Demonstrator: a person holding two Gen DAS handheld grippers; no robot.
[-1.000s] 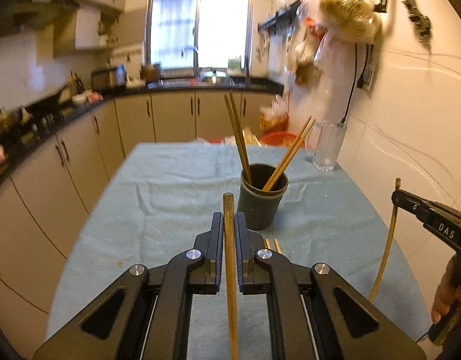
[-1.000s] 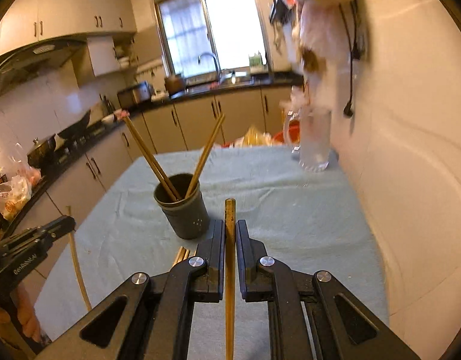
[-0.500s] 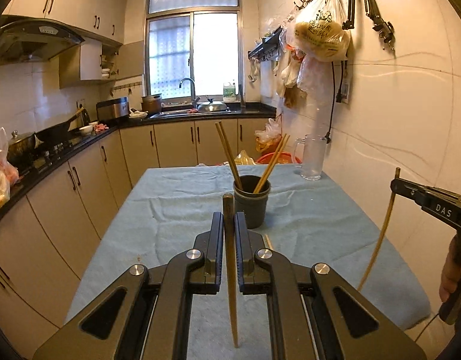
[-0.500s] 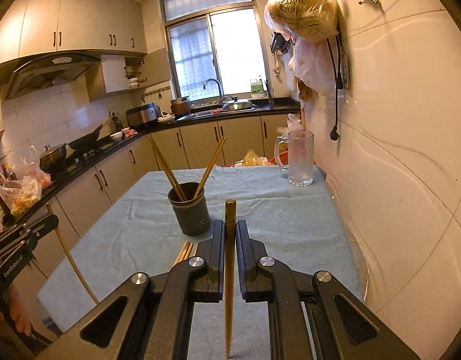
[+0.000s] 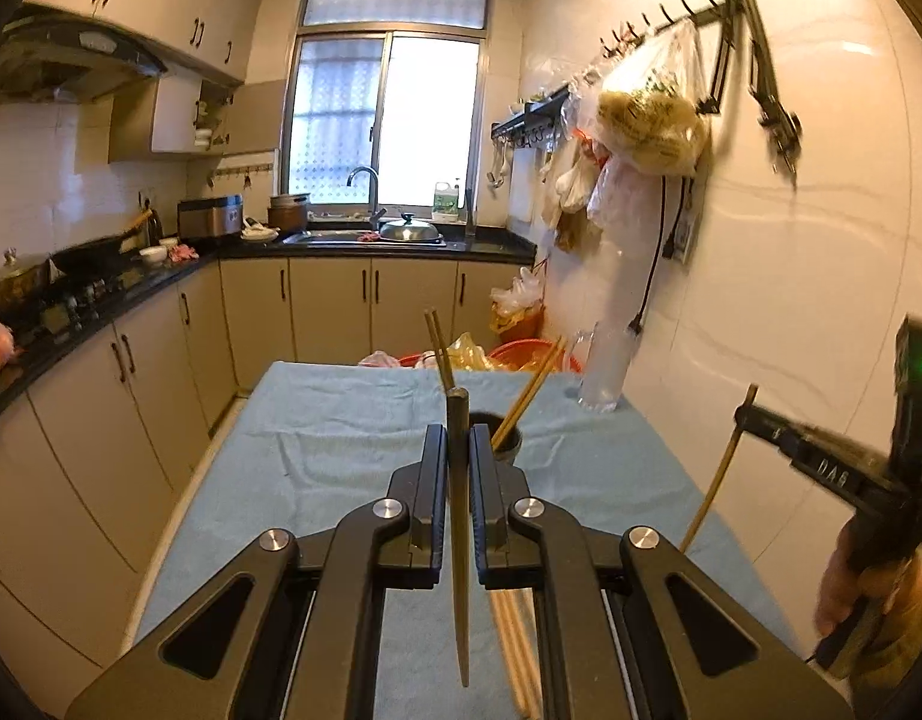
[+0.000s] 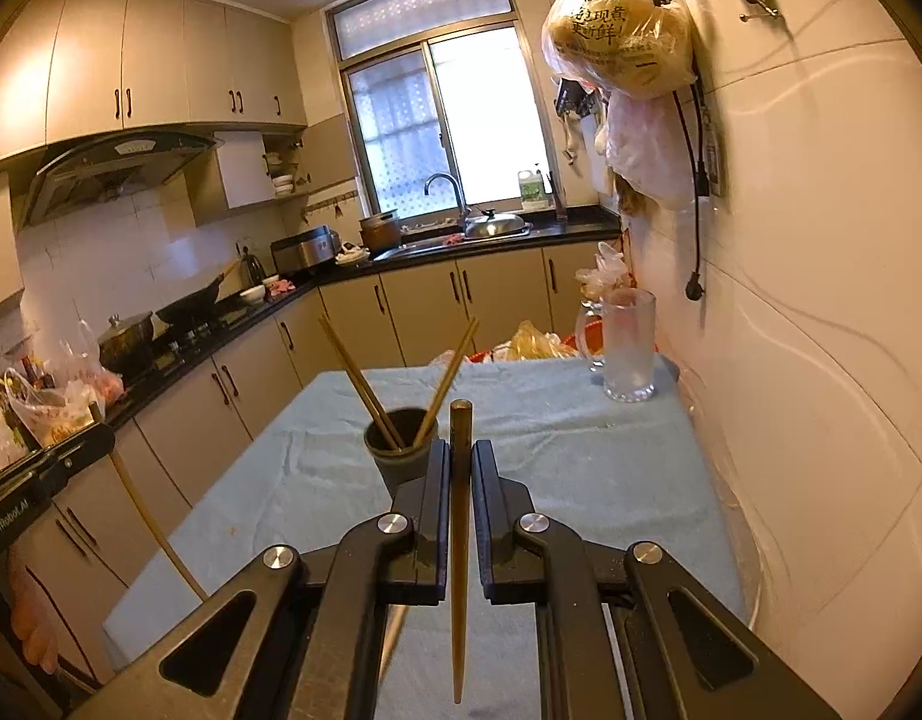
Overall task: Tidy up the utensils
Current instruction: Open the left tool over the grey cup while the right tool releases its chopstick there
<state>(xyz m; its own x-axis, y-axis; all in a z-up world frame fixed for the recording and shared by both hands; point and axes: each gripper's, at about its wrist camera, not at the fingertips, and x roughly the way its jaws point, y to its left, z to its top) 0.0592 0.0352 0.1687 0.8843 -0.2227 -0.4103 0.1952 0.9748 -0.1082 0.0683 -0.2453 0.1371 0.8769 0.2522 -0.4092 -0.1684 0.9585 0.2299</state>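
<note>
Left gripper (image 5: pixel 458 468), marked "GenRobot.AI", is clamped on one chopstick (image 5: pixel 459 540); right gripper (image 6: pixel 461 474), marked "DAS", pinches another chopstick (image 6: pixel 459 540). Both hover w/ sticks upright just short of the dark holder cup (image 6: pixel 401 450) on the blue-clothed table (image 6: pixel 580 468), which has approx. 4 chopsticks in it. More sticks (image 5: pixel 514 648) lie on the cloth in front of the cup.

- One long brown wooden chopstick (image 5: pixel 459 540) hangs pretty much upright, thick end up, pinched between the left gripper (image 5: pixel 459 456) fingers, well above the table.
- A second matching wooden chopstick (image 6: pixel 459 552) is in the same pose, clamped in the right gripper (image 6: pixel 459 468).
- The dark grey round utensil cup (image 6: pixel 401 450) stands upright mid-table with a few chopsticks leaning outward in it.
- A couple more loose light wooden chopsticks (image 5: pixel 514 648) lie flat on the cloth, closer in than the cup.
</note>
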